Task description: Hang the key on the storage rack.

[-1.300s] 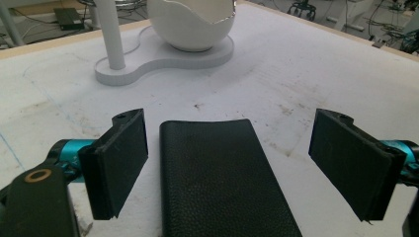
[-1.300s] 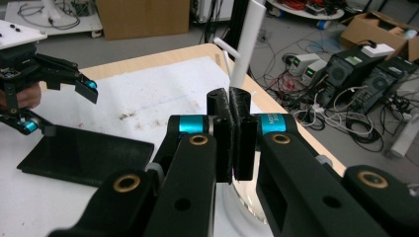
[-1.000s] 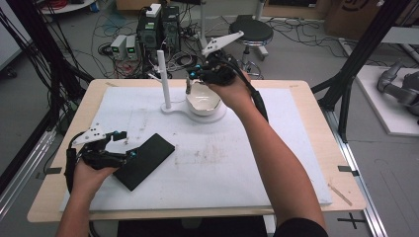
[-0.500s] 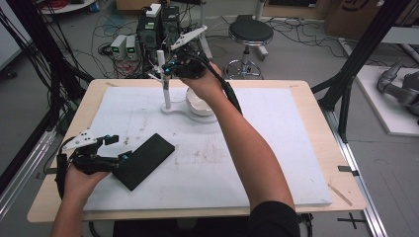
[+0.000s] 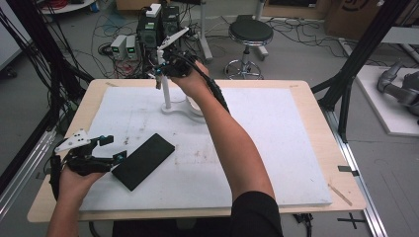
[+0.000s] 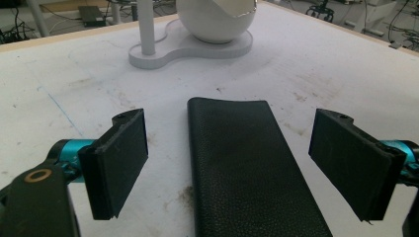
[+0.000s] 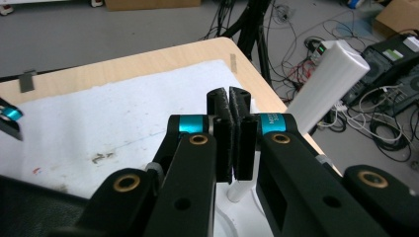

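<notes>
Left gripper view: you are holding your left gripper [image 6: 237, 165] wide open astride the black case [image 6: 244, 163], which is lying flat on the white mat [image 6: 321, 64]. Your right gripper [image 7: 231, 106] is hovering pressed shut on nothing beside the white post [image 7: 326, 84].

Black case [image 6: 247, 168] cut off by the lower edge in the left gripper view, white bowl [image 5: 193, 104] on the stand largely hidden behind the right forearm [image 5: 232, 143] in the high view
</notes>
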Tool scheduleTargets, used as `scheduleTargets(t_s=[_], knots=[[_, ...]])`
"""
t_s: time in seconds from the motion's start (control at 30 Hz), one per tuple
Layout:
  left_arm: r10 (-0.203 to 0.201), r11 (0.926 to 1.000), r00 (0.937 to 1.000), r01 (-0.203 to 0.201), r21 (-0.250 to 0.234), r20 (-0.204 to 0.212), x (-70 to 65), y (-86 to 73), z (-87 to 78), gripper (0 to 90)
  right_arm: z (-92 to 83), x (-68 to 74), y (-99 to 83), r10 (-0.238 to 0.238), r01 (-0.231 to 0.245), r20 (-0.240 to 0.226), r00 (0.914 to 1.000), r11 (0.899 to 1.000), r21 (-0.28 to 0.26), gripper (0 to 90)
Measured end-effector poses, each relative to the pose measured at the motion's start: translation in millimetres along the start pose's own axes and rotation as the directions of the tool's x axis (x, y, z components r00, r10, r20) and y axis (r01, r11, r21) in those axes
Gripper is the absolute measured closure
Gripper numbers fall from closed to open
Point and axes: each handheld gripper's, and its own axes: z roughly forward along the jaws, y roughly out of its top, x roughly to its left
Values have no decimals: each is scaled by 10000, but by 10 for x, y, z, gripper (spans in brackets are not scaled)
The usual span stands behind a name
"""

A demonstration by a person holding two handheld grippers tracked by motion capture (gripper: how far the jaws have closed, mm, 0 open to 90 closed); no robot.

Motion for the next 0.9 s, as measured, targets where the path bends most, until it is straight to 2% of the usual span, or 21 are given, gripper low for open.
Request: scheduleTargets(t_s=[0.17,0.37,0.63,0.73,0.8,0.9], knots=[[-30,10000,10000,30,86,-2,29,-19,9,151,-4,-69,-27,328,-327,79,9994,9994,-81,900],[-116,9999,9999,117,95,-82,32,-30,1,152,31,-106,-25,458,-458,164,9988,9989,-38,900],[1,9998,10000,-1,194,-13,11,-19,21,151,67,-155,-67,790,-794,369,9962,9968,89,884],[19,9998,10000,-19,188,20,10,-11,19,152,3,-149,-91,865,-851,546,9948,9960,-272,765],[20,9999,10000,-21,150,38,10,-9,23,152,-59,-150,-111,801,-783,644,9947,9965,-296,749],[29,9998,10000,-29,174,46,3,-8,39,152,-186,-152,-162,841,-808,822,9931,9958,-430,669]])
